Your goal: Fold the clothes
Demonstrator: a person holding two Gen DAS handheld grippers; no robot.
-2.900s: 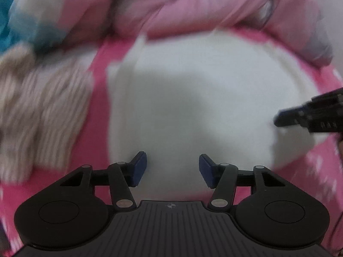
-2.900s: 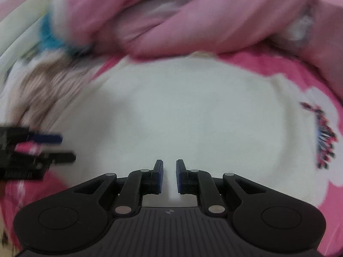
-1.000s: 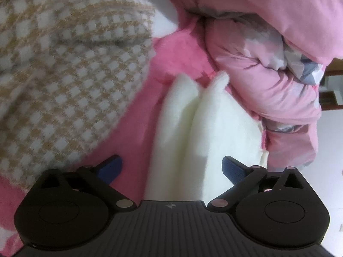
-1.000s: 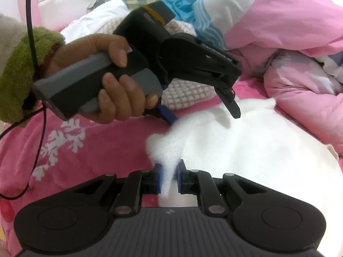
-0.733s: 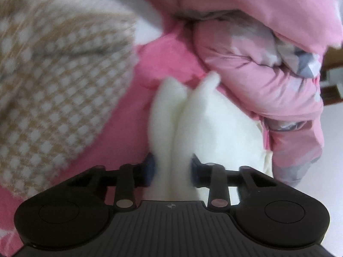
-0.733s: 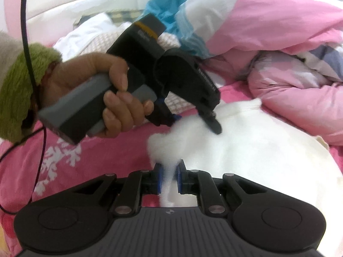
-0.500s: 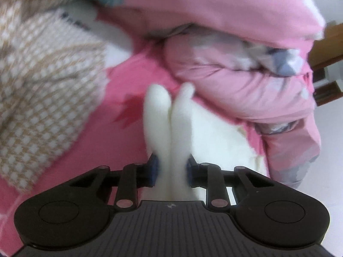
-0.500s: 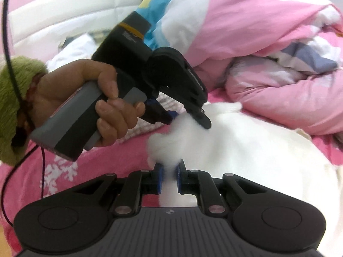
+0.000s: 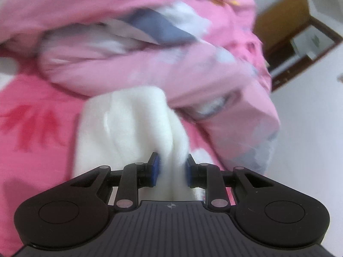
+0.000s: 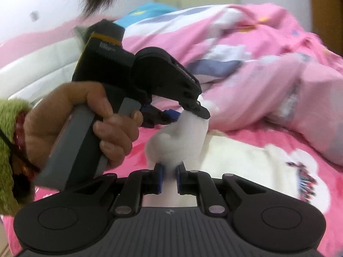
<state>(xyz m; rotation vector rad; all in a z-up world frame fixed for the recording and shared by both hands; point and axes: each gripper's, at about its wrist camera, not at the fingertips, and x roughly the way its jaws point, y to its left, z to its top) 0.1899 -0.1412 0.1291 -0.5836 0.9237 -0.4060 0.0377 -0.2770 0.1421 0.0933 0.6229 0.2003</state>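
white fleece garment hanging bunched above pink bed sheet, left gripper jaws clamping one end, right gripper jaws clamping the other, pink quilt behind.

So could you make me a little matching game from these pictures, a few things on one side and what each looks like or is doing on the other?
Things:
1. white garment
2. quilt
3. sleeve cuff
4. left hand-held gripper

Descriptions:
A. fuzzy green, at the wrist
B. pink with white and grey-blue patches, heaped at the back
C. lifted off the bed, pinched at two spots
D. black, gripped by a bare hand

Pairs: 1-C, 2-B, 3-A, 4-D
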